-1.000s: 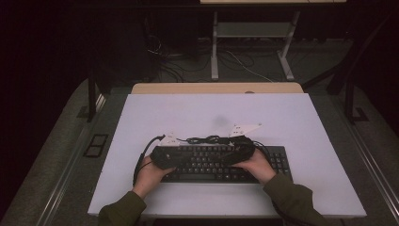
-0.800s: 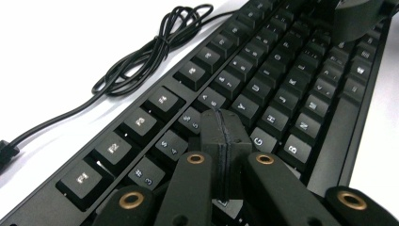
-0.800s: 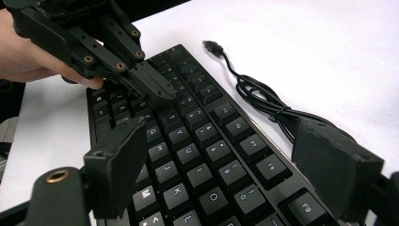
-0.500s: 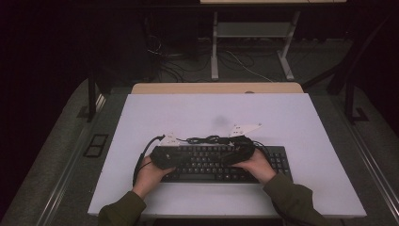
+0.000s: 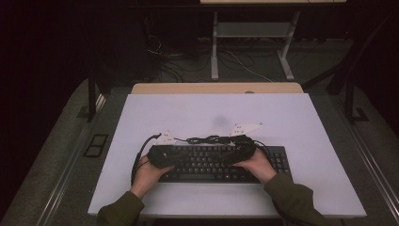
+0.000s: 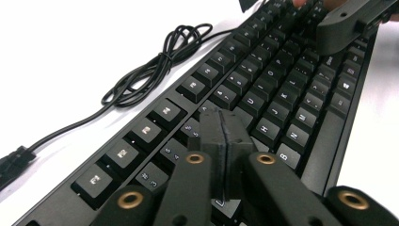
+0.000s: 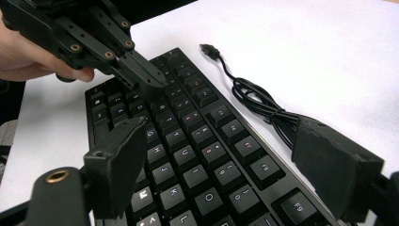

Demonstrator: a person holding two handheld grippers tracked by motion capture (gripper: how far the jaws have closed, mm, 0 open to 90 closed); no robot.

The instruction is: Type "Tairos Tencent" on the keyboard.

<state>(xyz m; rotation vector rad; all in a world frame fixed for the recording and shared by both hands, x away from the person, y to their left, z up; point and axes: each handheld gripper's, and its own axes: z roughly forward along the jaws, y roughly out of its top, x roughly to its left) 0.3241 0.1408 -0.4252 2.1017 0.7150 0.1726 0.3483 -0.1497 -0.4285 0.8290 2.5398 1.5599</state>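
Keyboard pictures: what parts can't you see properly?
- Keyboard, high view: key letters too small; both hands and grippers cover its middle.
- Left gripper view: shut fingers hide the keys beneath; keyboard's near end cut off.
- Right gripper view: cable runs behind the right finger; its far end hidden.

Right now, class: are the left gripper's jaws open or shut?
Shut. In the left gripper view, the left gripper has its two jaws pressed flat together, nothing between them, above the keyboard.
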